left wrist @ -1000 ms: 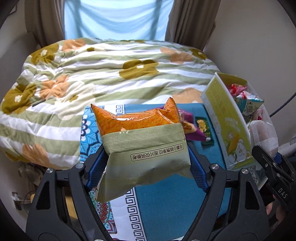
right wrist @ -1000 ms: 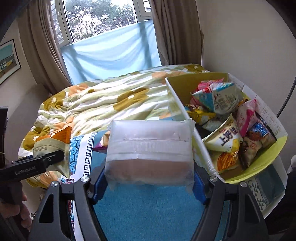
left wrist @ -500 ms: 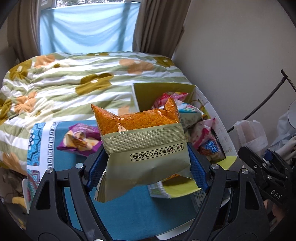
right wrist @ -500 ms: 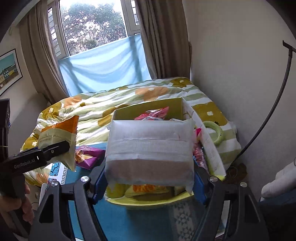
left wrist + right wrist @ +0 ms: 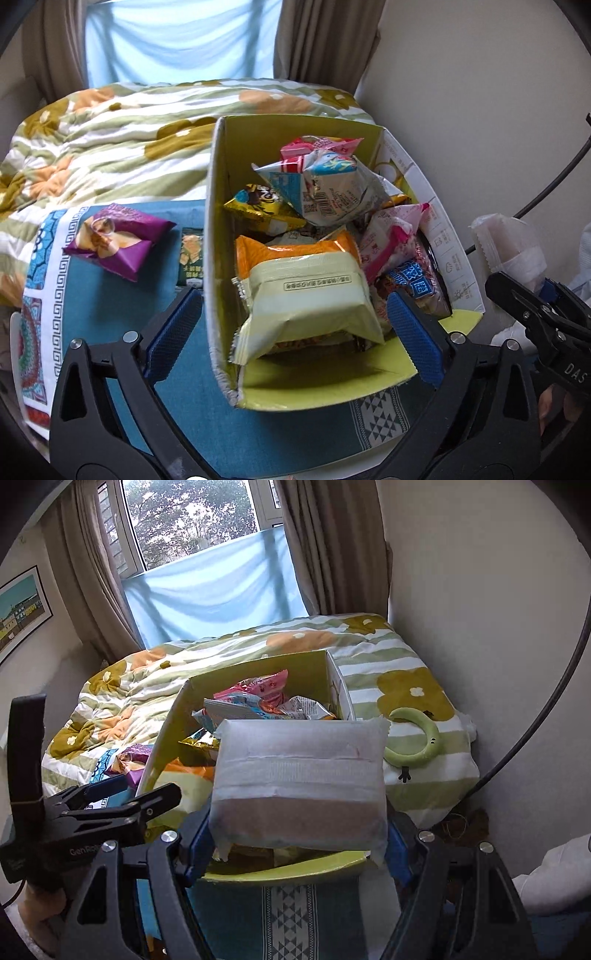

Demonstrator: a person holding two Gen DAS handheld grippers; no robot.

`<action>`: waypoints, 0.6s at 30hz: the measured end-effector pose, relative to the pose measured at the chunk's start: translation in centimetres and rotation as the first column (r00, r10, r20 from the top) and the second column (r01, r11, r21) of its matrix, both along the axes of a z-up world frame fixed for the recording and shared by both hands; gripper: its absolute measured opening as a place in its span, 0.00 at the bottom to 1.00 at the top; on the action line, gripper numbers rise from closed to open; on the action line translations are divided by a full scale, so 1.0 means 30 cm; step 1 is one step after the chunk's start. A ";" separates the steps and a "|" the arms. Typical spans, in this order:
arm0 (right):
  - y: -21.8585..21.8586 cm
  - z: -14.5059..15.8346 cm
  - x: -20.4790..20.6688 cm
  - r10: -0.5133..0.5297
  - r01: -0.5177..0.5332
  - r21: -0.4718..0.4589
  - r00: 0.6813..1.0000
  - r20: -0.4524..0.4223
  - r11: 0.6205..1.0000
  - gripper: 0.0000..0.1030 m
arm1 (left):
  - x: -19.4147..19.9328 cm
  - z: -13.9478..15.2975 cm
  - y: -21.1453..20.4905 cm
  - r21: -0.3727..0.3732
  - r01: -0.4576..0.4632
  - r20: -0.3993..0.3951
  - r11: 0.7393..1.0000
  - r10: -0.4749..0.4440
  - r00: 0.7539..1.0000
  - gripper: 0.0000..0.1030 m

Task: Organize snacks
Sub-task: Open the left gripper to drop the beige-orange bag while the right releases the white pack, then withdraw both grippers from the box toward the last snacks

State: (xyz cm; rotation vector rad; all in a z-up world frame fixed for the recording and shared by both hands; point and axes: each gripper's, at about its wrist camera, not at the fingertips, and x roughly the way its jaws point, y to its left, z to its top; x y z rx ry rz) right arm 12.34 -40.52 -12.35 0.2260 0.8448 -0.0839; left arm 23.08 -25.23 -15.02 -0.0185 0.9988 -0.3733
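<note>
A yellow-green cardboard box (image 5: 218, 229) holds several snack packets; it also shows in the right wrist view (image 5: 166, 723). An orange and pale green snack bag (image 5: 306, 295) lies inside it, free of my fingers. My left gripper (image 5: 291, 328) is open, its blue pads either side of the box's near left wall. My right gripper (image 5: 295, 834) is shut on a white translucent snack pack (image 5: 299, 779), held above the box's near edge. A purple snack bag (image 5: 118, 236) and a small green packet (image 5: 191, 254) lie on the blue cloth, left of the box.
The box stands on a blue patterned cloth (image 5: 192, 406) on a low table, in front of a bed with a floral quilt (image 5: 110, 140). A green ring toy (image 5: 417, 742) lies on the quilt to the right. A wall (image 5: 480, 110) and a black cable run close on the right.
My left gripper moved over the box and opened, and the orange and green bag dropped into it. My right gripper moved closer to the box, still holding the white pack.
</note>
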 end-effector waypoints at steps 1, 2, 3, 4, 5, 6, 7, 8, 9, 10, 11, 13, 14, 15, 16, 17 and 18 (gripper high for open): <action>-0.008 -0.010 0.007 0.009 -0.009 0.005 1.000 -0.007 1.000 0.69 | -0.001 0.008 0.027 -0.001 -0.016 0.001 1.000 0.016 1.000 0.97; -0.012 -0.021 0.015 0.019 -0.019 0.010 1.000 -0.013 1.000 0.69 | -0.009 0.016 0.051 -0.002 -0.031 0.003 1.000 0.031 1.000 0.97; -0.012 -0.032 0.024 0.030 -0.030 0.014 0.999 -0.020 0.999 0.69 | -0.012 0.022 0.073 0.000 -0.046 0.003 0.999 0.046 0.999 0.97; -0.018 -0.041 0.034 0.043 -0.043 0.015 0.999 -0.028 0.999 0.69 | -0.017 0.028 0.093 0.001 -0.058 0.002 0.998 0.058 0.998 0.97; -0.020 -0.052 0.046 0.056 -0.056 0.014 0.998 -0.035 0.998 0.69 | -0.020 0.034 0.113 0.002 -0.066 0.000 0.998 0.066 0.998 0.97; -0.018 -0.060 0.060 0.067 -0.067 0.015 0.997 -0.040 0.998 0.69 | -0.022 0.037 0.132 0.006 -0.078 -0.001 0.997 0.078 0.997 0.97; -0.016 -0.065 0.076 0.079 -0.078 0.022 0.996 -0.047 0.997 0.69 | -0.026 0.040 0.150 0.012 -0.089 0.000 0.996 0.089 0.996 0.97; -0.013 -0.071 0.091 0.091 -0.089 0.031 0.994 -0.053 0.996 0.69 | -0.030 0.043 0.166 0.015 -0.094 -0.001 0.995 0.094 0.996 0.97; -0.007 -0.075 0.102 0.098 -0.096 0.039 0.994 -0.055 0.995 0.69 | -0.032 0.044 0.181 0.021 -0.099 -0.002 0.995 0.099 0.995 0.97; -0.002 -0.079 0.106 0.103 -0.100 0.044 0.993 -0.054 0.994 0.69 | -0.034 0.043 0.195 0.030 -0.105 -0.002 0.994 0.105 0.994 0.97; 0.004 -0.078 0.109 0.107 -0.104 0.046 0.993 -0.052 0.994 0.69 | -0.035 0.042 0.205 0.037 -0.108 -0.002 0.993 0.108 0.994 0.97; 0.016 -0.078 0.113 0.109 -0.107 0.049 0.993 -0.053 0.993 0.71 | -0.036 0.038 0.223 0.043 -0.111 -0.007 0.993 0.112 0.994 0.97; 0.021 -0.081 0.117 0.111 -0.107 0.057 0.992 -0.059 0.993 0.71 | -0.036 0.036 0.232 0.044 -0.115 -0.009 0.992 0.115 0.993 0.97; 0.023 -0.085 0.119 0.110 -0.105 0.073 0.992 -0.064 0.992 0.72 | -0.041 0.036 0.241 0.043 -0.117 -0.009 0.992 0.118 0.993 0.97; 0.022 -0.093 0.121 0.107 -0.100 0.095 0.992 -0.070 0.990 0.74 | -0.044 0.035 0.249 0.041 -0.118 -0.010 0.992 0.118 0.993 0.97; 0.025 -0.102 0.122 0.104 -0.095 0.113 0.991 -0.078 0.989 0.77 | -0.047 0.034 0.254 0.041 -0.117 -0.013 0.992 0.117 0.993 0.97; 0.026 -0.106 0.121 0.097 -0.087 0.120 0.992 -0.081 0.989 0.84 | -0.049 0.031 0.257 0.044 -0.117 -0.015 0.992 0.118 0.993 0.97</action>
